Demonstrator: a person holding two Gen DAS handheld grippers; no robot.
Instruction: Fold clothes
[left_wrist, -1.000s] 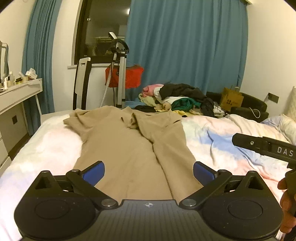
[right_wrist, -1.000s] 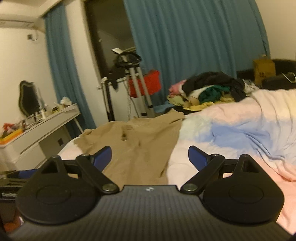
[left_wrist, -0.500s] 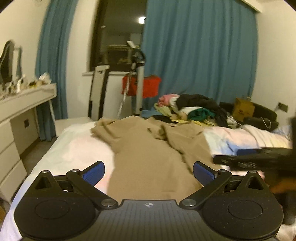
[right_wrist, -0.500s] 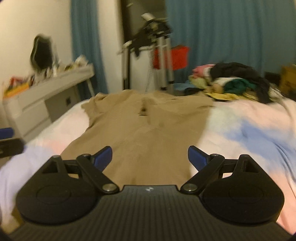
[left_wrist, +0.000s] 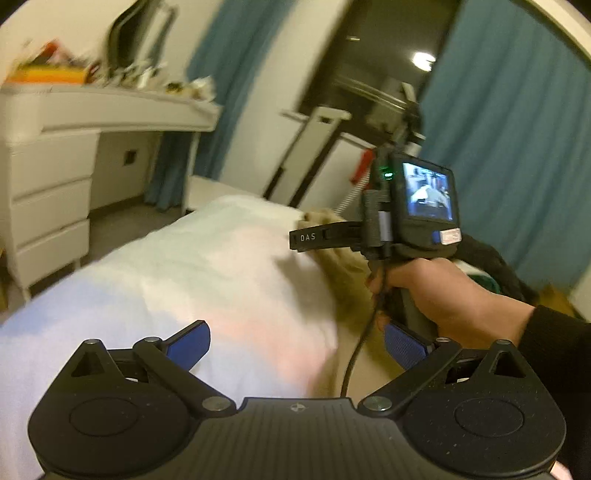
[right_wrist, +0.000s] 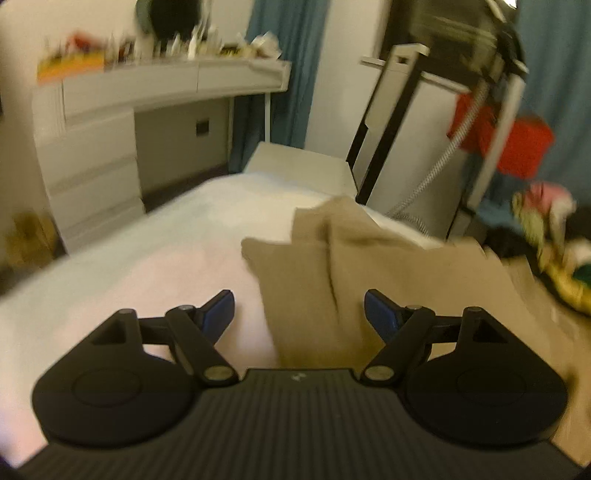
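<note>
A tan garment (right_wrist: 388, 280) lies spread on the bed's pale sheet (right_wrist: 177, 251); its sleeve end points toward the bed's far corner. My right gripper (right_wrist: 299, 314) is open and empty, low over the garment's left edge. My left gripper (left_wrist: 295, 341) is open and empty above the sheet, left of the garment (left_wrist: 343, 273). The left wrist view shows the right gripper's body with its small screen (left_wrist: 424, 206), held in a hand, its fingers (left_wrist: 317, 236) over the tan cloth.
A white dresser with drawers (left_wrist: 48, 195) and a cluttered top stands left of the bed. A chair (right_wrist: 373, 147) and a garment steamer with a red item (right_wrist: 506, 136) stand beyond the bed. A pile of mixed clothes (right_wrist: 554, 251) lies at right.
Both grippers have swung left toward the dresser side of the bed. The right gripper now sits over the garment's left sleeve area and shows large in the left wrist view. Both stay open.
</note>
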